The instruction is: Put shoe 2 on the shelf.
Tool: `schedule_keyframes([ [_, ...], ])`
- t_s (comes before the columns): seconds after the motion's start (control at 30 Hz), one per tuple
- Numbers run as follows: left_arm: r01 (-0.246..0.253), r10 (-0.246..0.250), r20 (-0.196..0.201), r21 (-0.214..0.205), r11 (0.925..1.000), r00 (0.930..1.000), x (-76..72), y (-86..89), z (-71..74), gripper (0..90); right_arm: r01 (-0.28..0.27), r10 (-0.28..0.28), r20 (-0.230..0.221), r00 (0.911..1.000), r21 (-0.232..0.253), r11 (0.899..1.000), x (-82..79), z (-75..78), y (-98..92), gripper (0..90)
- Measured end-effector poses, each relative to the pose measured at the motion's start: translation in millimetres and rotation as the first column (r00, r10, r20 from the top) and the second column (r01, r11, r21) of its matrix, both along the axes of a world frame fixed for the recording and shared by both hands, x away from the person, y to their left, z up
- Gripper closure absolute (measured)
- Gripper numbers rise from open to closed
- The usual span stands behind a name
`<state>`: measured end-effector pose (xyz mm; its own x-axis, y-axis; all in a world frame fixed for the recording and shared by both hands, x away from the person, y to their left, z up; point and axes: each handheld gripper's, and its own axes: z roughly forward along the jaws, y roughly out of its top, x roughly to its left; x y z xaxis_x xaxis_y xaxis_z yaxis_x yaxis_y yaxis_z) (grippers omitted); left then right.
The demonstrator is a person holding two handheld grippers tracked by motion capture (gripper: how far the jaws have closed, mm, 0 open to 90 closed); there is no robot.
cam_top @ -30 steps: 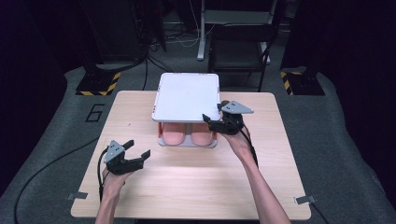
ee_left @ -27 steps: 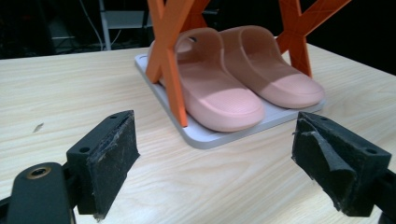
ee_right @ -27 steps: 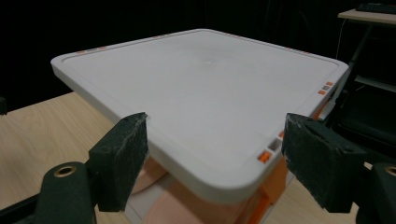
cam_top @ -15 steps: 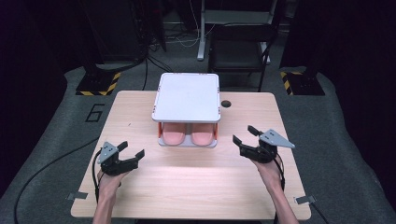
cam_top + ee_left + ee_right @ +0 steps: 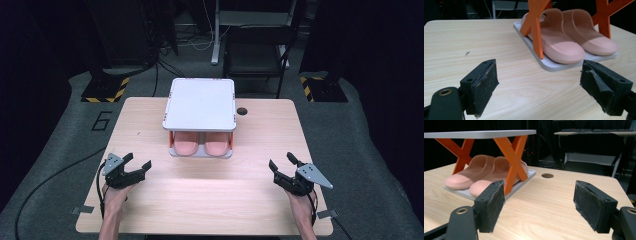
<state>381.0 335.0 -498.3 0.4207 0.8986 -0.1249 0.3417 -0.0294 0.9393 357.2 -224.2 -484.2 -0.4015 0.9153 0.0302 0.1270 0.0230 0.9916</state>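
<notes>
A light wooden table (image 5: 200,200) carries a small two-level rack (image 5: 200,102) near its far middle, white top on orange crossed legs. A pair of pink slippers (image 5: 201,147) lies on the rack's lower tray. A small dark round hole, perhaps a cable port (image 5: 242,111), sits just right of the rack.

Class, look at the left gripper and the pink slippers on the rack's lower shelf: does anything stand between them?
Only partly. Bare table lies between the open left gripper and the pink slippers, but the rack's orange X-shaped leg crosses in front of the nearer slipper, and the white top shelf covers them from above.
</notes>
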Motion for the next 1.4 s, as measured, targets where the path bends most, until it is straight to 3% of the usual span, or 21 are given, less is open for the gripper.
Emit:
schedule_keyframes([
  [0.27, -0.016, 0.016, 0.000, -0.006, 0.9999, 0.9999, 0.0, 0.8, 0.3, 14.4, 0.027, -0.027, -0.040, 0.9988, -0.005, 1.000, -2.4, -14.2, -4.5, 24.7],
  [0.73, -0.009, 0.009, -0.005, 0.005, 0.9999, 0.9999, 1.0, -2.6, 0.7, 14.4, 0.044, -0.044, -0.032, 0.9985, -0.004, 0.999, -3.0, -14.6, -7.2, 24.6],
  [1.4, -0.008, 0.008, -0.009, 0.009, 0.9999, 0.9999, 1.7, -4.5, 0.1, 14.5, 0.042, -0.042, -0.063, 0.9971, -0.009, 0.999, -1.9, -17.3, -6.7, 24.6],
])
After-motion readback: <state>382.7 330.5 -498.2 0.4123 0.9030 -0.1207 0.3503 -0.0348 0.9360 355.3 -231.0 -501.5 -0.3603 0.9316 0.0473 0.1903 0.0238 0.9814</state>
